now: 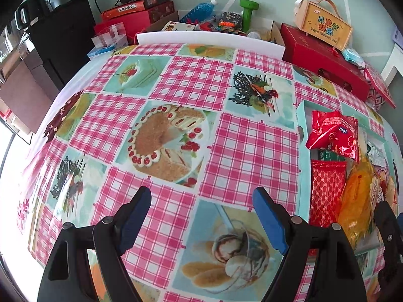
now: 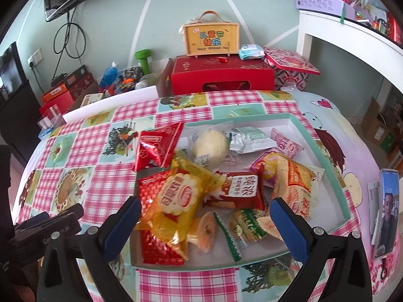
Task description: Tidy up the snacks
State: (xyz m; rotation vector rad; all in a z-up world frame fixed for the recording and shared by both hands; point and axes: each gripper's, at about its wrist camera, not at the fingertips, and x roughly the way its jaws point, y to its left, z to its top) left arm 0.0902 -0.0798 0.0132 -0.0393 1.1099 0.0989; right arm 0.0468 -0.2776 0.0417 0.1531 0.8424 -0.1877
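Observation:
A shallow teal-rimmed tray [image 2: 325, 148] on the checked tablecloth holds several wrapped snacks: a yellow biscuit pack [image 2: 180, 196], red packs [image 2: 156, 148], a dark red pack [image 2: 243, 188], a round pale bun [image 2: 207, 144] and a silver-green pack [image 2: 249, 137]. My right gripper [image 2: 204, 216] is open and empty, hovering over the tray's near part. My left gripper [image 1: 201, 216] is open and empty over bare tablecloth, left of the tray [image 1: 301, 125], where the red pack [image 1: 335, 130] and yellow pack [image 1: 360, 198] show.
A red gift box [image 2: 221, 75] with a yellow handled box [image 2: 211, 37] on it stands at the table's far edge. A phone on a stand [image 2: 386, 211] is at the right. Boxes, a blue bottle [image 2: 108, 75] and a green dumbbell [image 2: 143, 60] lie behind.

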